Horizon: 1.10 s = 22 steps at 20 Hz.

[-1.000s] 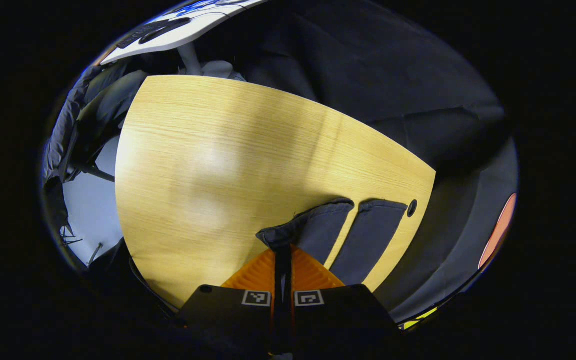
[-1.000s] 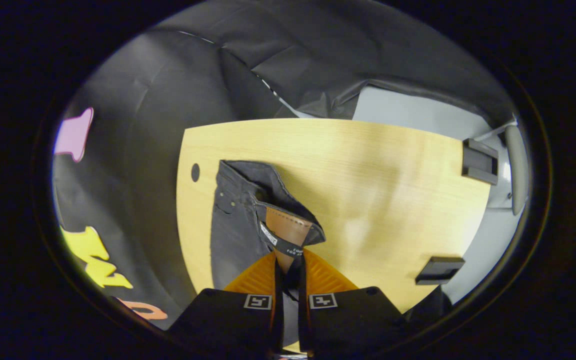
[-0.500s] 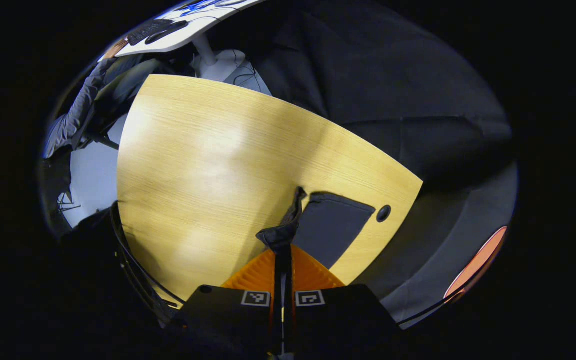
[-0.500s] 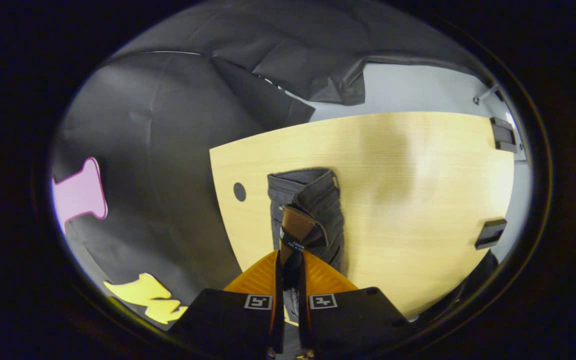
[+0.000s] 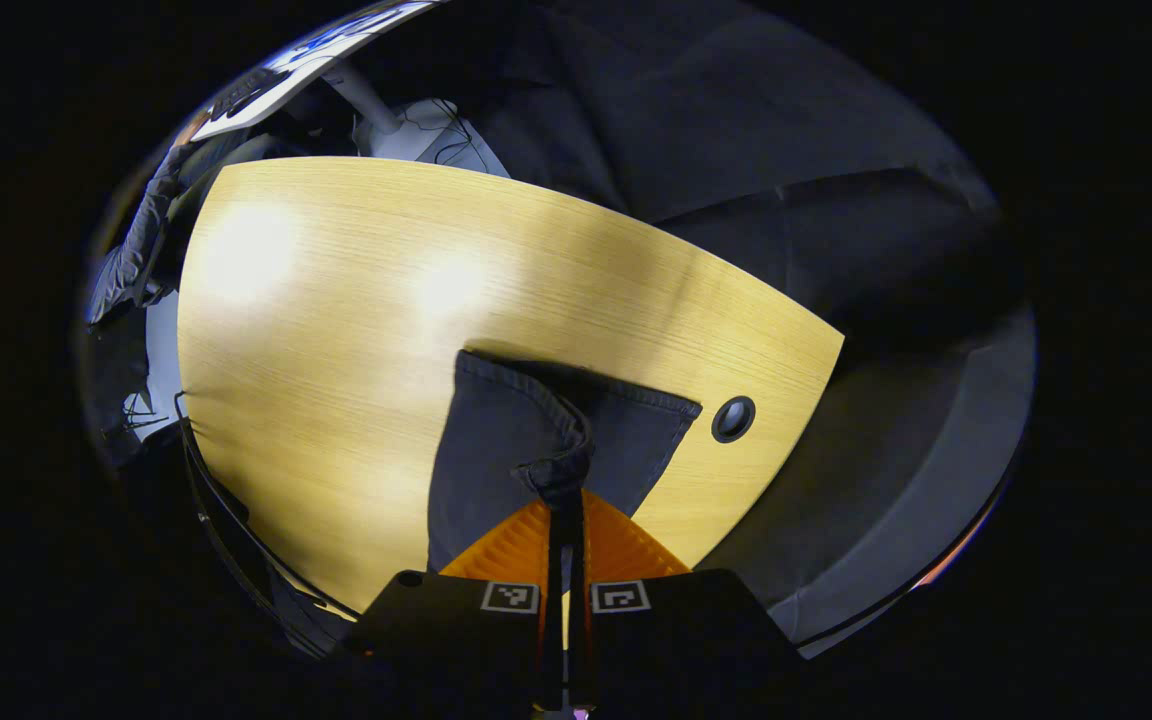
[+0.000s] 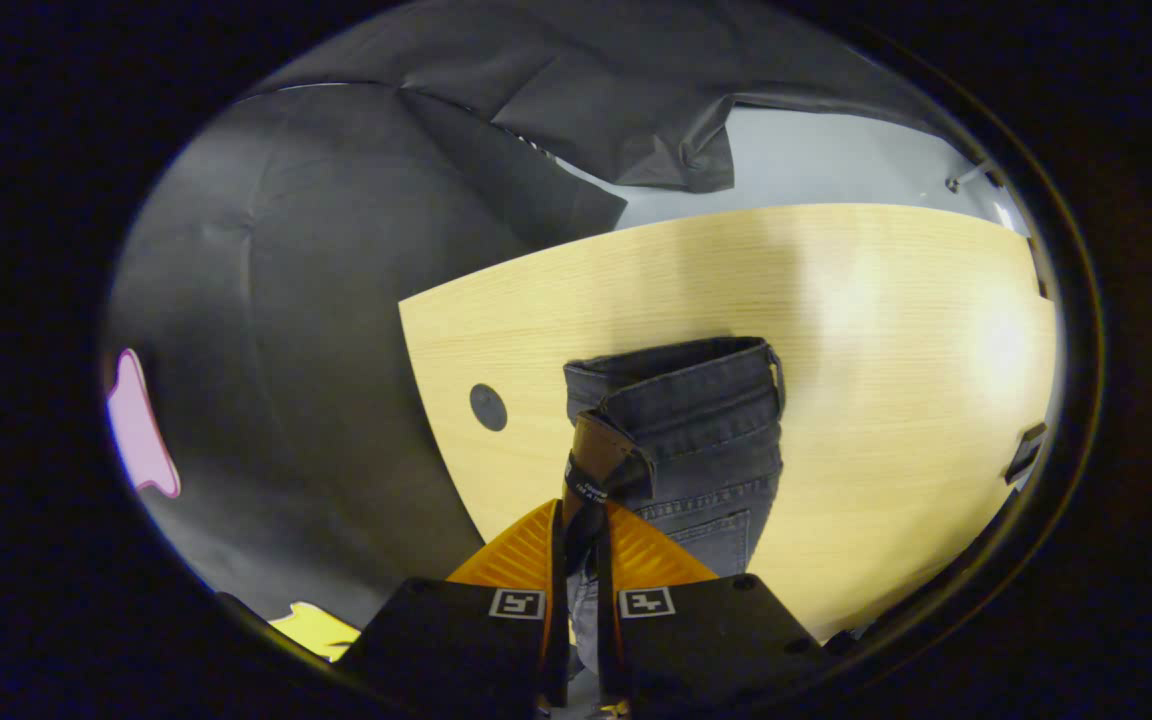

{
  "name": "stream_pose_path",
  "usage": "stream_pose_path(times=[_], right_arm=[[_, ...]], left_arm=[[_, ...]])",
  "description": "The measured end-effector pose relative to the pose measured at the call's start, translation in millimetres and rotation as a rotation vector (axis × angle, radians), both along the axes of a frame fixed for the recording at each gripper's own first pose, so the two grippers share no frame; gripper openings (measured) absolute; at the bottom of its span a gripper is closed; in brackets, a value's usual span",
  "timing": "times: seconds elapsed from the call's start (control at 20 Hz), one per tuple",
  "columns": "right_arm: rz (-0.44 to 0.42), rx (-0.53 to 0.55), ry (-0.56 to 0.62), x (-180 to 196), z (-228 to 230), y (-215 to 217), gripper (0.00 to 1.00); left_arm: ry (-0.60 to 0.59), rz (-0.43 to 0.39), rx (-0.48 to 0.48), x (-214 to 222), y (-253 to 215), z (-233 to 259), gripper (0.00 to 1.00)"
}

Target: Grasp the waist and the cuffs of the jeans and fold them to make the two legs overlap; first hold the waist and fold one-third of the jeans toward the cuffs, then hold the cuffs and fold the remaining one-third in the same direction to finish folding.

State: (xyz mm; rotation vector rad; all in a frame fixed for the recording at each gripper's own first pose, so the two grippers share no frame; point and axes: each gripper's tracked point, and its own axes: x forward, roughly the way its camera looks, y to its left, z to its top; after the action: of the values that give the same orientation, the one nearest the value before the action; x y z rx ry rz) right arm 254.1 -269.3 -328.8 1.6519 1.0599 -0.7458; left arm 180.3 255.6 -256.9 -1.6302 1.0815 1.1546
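Dark grey denim lies on the pale wood table in the left gripper view, where the left gripper has its orange fingers closed tight on a bunched cuff of the jeans; the held leg drapes over the one beneath it, near the table edge that carries a round cable hole. To do this step well, I judge the cuff should come down so its hem meets the lower hem squarely, with both side seams in line and the cloth drawn taut before release, lest a ridge be folded in. In the right gripper view, the right gripper is likewise clamped, its fingers pinching the waist by the brown leather patch, with the waistband lifted and doubled over the seat, a back pocket showing below. The waist sits near the same edge, just beside the hole. Both hands ought to lower together, at one level, so the legs overlap without skew. As to writing: a black strap under the patch bears small white lettering, too small to read; the square markers on the gripper bodies are patterns, not words.
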Motion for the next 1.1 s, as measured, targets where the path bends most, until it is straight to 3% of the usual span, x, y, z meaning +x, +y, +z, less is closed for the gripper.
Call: stream_pose_path(times=[0.05, 0.35, 0.4, 0.45, 0.6, 0.65, 0.7, 0.75, 0.85, 0.9, 1.1], right_arm=[[-0.001, 0.005, 0.005, 8, -9, 2, 0.17], [-0.027, 0.013, 0.024, 28, -50, 7, 0.12], [-0.016, 0.010, 0.021, 29, -52, 10, 0.12], [-0.003, -0.001, 0.022, 30, -53, 10, 0.12], [0.019, -0.020, 0.015, 31, -51, 8, 0.19], [0.011, -0.026, 0.003, 34, -50, 9, 0.22], [0.007, -0.031, -0.007, 35, -49, 10, 0.22], [0.007, -0.036, -0.019, 34, -44, 8, 0.34], [0.028, -0.066, -0.029, 32, -35, 7, 0.56], [0.045, -0.084, -0.032, 31, -30, 9, 0.67], [0.195, -0.246, -0.095, 22, 3, 9, 0.95]], left_arm=[[0.012, -0.015, -0.003, 11, 1, -11, 0.05], [0.007, -0.137, 0.007, 71, 5, -69, 0.09], [0.015, -0.151, 0.007, 69, 8, -75, 0.12], [0.032, -0.172, -0.008, 66, 6, -79, 0.23], [0.090, -0.225, -0.044, 53, 2, -80, 0.30], [0.092, -0.239, -0.040, 53, 2, -79, 0.51], [0.080, -0.249, -0.028, 55, 3, -75, 0.42], [0.075, -0.266, -0.021, 56, 5, -70, 0.61], [0.062, -0.297, 0.007, 58, 8, -60, 0.80], [0.043, -0.306, 0.017, 60, 8, -52, 1.00], [-0.129, -0.380, 0.058, 70, -14, 9, 0.97]])
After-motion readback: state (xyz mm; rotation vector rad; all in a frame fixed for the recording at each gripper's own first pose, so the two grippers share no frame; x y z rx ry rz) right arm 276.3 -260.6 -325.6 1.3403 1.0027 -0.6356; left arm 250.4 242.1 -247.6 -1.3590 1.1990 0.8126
